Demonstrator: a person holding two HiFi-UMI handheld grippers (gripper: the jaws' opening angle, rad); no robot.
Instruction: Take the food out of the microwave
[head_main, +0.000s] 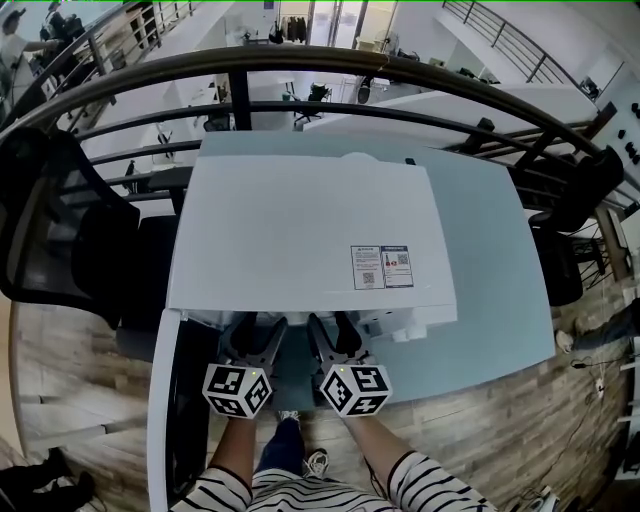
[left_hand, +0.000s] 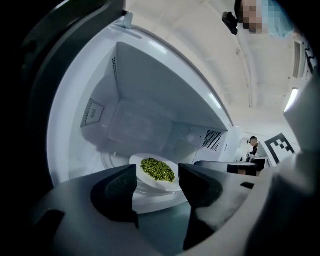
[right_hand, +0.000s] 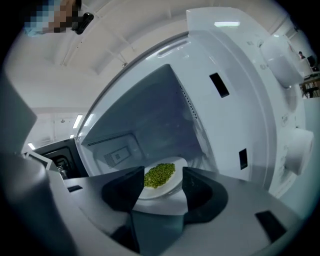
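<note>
My left gripper (head_main: 254, 340) and right gripper (head_main: 334, 340) are both open and hold nothing; the food (left_hand: 158, 169) (green peas on a plate (left_hand: 156, 186)) sits in the middle of the microwave (head_main: 300, 220); I should go in slow, take the plate's rim from both sides and keep it flat; the sticker (head_main: 381, 267) on top of the microwave is too small to read.

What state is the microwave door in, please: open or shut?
Open. Both gripper views look into the microwave cavity at the plate of peas, and the head view shows the door swung out at left.
</note>
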